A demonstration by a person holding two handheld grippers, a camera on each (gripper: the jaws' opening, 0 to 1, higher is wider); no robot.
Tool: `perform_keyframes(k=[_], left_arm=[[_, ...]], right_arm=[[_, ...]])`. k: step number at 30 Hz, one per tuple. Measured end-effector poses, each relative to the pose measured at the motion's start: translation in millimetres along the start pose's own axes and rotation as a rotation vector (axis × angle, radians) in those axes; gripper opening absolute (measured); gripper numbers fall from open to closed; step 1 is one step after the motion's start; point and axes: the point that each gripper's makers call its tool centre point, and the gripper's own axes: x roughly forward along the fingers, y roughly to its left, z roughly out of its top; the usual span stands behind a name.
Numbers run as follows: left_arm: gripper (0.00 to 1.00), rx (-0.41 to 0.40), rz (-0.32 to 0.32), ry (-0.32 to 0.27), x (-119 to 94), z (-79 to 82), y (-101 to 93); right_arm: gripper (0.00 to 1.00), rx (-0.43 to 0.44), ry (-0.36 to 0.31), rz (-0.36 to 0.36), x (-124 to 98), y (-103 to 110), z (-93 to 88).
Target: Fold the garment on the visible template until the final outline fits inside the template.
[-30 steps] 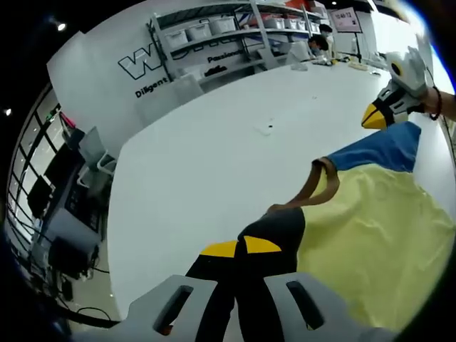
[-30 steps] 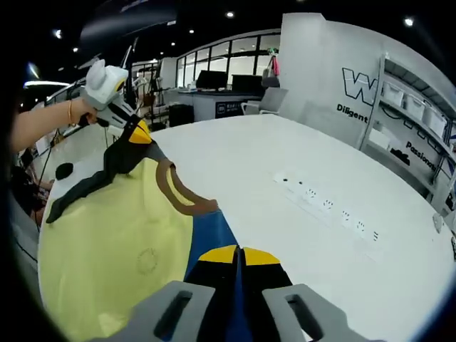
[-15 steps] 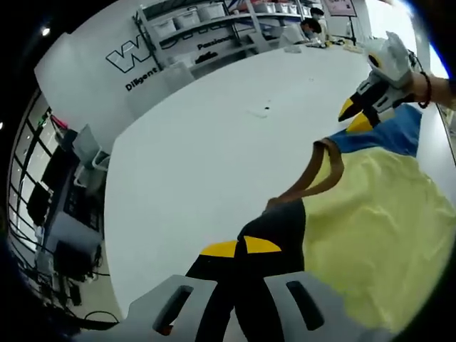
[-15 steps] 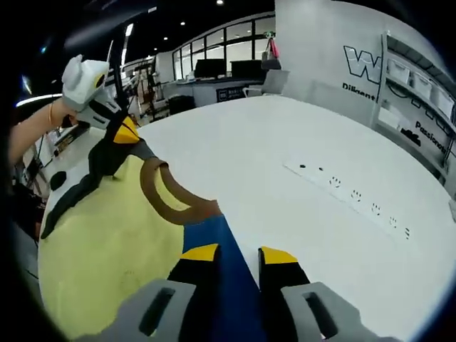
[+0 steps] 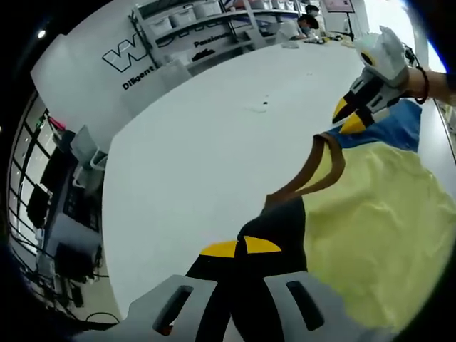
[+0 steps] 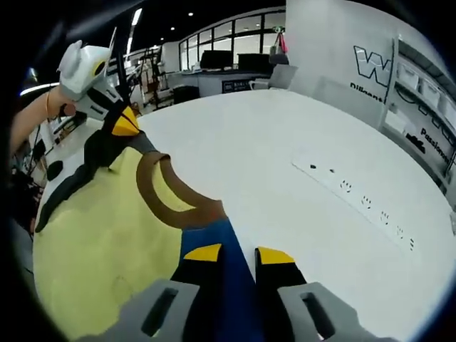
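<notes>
A yellow garment (image 5: 370, 214) with a brown collar (image 5: 313, 174), a blue sleeve (image 5: 388, 132) and a black sleeve (image 5: 274, 224) lies on the white table (image 5: 206, 157). My left gripper (image 5: 241, 247) is shut on the black sleeve at the bottom of the left gripper view. In the right gripper view it shows at the upper left as the left gripper (image 6: 122, 128), holding the black sleeve (image 6: 107, 153). My right gripper (image 6: 239, 254) is open, its jaws apart over the blue sleeve (image 6: 214, 239). From the left gripper view, the right gripper (image 5: 347, 117) hovers open at the blue sleeve's edge.
A row of sockets (image 6: 356, 199) is set into the table to the right of the garment (image 6: 107, 235). Shelves with bins (image 5: 206, 28) and chairs (image 5: 96, 153) stand beyond the table's far edge. A person's arm (image 6: 32, 121) holds the left gripper.
My right gripper has opened and let go of the blue sleeve, which now rests on the table. The left gripper stays shut on the black sleeve.
</notes>
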Motion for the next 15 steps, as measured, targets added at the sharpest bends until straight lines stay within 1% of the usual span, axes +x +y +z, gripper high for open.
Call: perform_keyframes(k=[2, 4, 5, 9, 10, 11, 15], left_arm=[[0.06, 0.019, 0.021, 0.0, -2.9, 2.9, 4.3], [0.06, 0.028, 0.046, -0.004, -4.8, 6.3, 9.0], [0.06, 0.033, 0.063, -0.005, -6.2, 8.7, 12.1], [0.06, 0.037, 0.088, -0.004, -7.9, 10.9, 17.0], [0.06, 0.035, 0.11, 0.004, -9.4, 11.7, 21.3], [0.06, 0.048, 0.135, 0.012, -11.2, 13.3, 26.6], [0.06, 0.079, 0.168, 0.009, -13.2, 18.4, 34.3]], right_arm=[[0.07, 0.021, -0.008, -0.005, -0.9, -2.2, 1.0], [0.0, 0.037, -0.019, -0.01, -1.7, -4.3, 2.3], [0.0, 0.054, -0.028, -0.012, -2.3, -5.8, 3.6], [0.0, 0.074, -0.037, -0.015, -2.9, -7.5, 4.7], [0.0, 0.091, -0.049, -0.018, -3.6, -9.7, 6.2], [0.0, 0.109, -0.06, -0.019, -4.3, -11.5, 7.7], [0.0, 0.14, -0.074, -0.028, -5.2, -16.4, 10.0]])
